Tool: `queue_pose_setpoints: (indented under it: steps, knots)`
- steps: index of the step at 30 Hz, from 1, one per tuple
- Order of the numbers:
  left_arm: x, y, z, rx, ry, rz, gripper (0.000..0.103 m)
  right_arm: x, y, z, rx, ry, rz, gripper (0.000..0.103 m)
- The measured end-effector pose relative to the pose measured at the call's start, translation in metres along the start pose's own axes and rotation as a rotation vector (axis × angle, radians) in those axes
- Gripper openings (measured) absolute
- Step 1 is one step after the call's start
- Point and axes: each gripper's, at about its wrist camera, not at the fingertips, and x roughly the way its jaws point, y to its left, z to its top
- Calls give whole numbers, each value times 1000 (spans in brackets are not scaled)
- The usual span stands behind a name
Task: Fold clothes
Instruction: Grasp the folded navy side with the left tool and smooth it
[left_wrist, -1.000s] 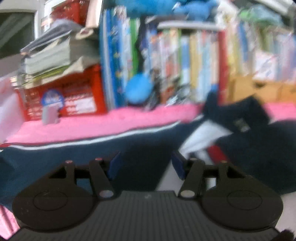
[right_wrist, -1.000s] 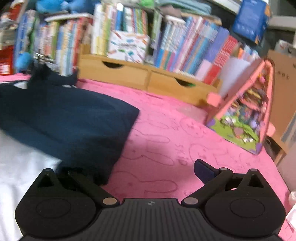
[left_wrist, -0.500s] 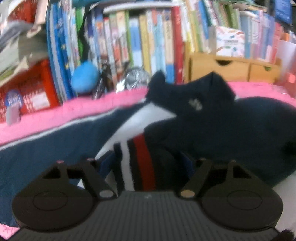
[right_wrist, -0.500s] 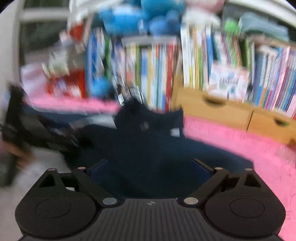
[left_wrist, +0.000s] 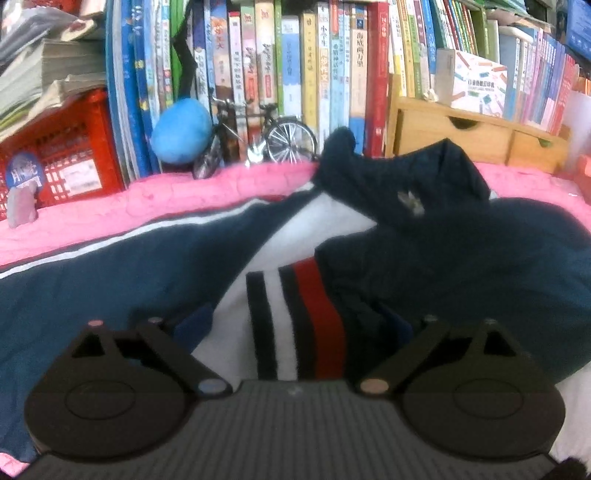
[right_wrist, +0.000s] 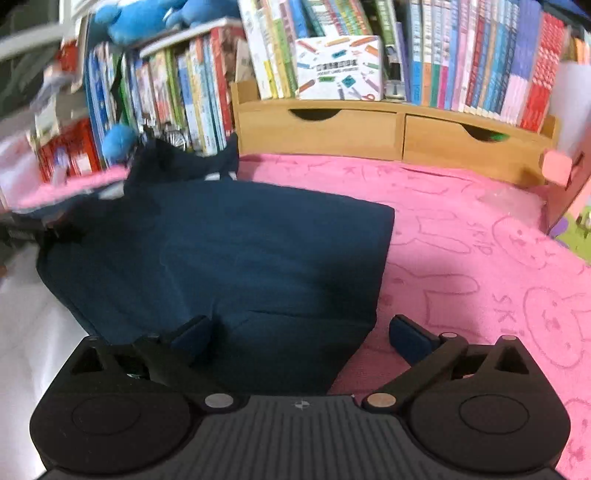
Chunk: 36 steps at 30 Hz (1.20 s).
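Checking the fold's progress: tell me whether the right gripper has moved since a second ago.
Yes. The right gripper swung leftward: the wooden drawers shifted right in its view, and its jaws now straddle the navy garment.

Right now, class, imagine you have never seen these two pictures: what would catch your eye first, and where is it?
The navy, white and red-striped garment sprawls over the pink blanket, filling the middle of both views, with one navy part folded over. Behind it runs a wall of colourful books, a miniature bicycle and blue ball at their foot. Each open claw, left and right, hovers at the cloth.
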Motion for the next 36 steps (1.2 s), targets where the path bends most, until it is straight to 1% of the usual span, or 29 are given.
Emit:
queue_pose_setpoints:
  steps: [2, 6, 9, 10, 12, 17, 18, 20, 23, 27, 34, 36]
  knots:
    - [-7, 2, 1, -7, -18, 8, 92, 0, 6, 0, -34, 7, -10, 103]
    - [-33, -1, 9, 23, -104, 52, 91, -2, 10, -3, -38, 9, -11, 103]
    - [-35, -5, 13, 56, -130, 93, 91, 1, 10, -2, -38, 10, -9, 103]
    - [-35, -11, 11, 59, -132, 83, 89, 2, 10, -1, -38, 11, -9, 103]
    - [-34, -25, 7, 67, -133, 38, 88, 3, 10, -1, -38, 11, -9, 103]
    - [-34, -82, 6, 142, -140, -61, 88, 3, 10, -1, -38, 11, -10, 103]
    - [-32, -91, 5, 156, -136, -67, 88, 3, 10, -1, -38, 11, -10, 103]
    - [-23, -101, 3, 180, -115, -55, 87, 3, 10, -1, -38, 11, -10, 103]
    - [2, -95, -6, 206, -51, 10, 75, 3, 10, -1, -37, 11, -10, 103]
    - [7, -80, -7, 217, -39, 18, 51, 4, 10, -1, -39, 12, -10, 103]
    - [12, -53, -6, 233, -32, 16, 51, 5, 10, -1, -40, 12, -8, 103]
    - [12, -50, -5, 220, -26, 7, 51, 5, 10, -1, -39, 12, -9, 103]
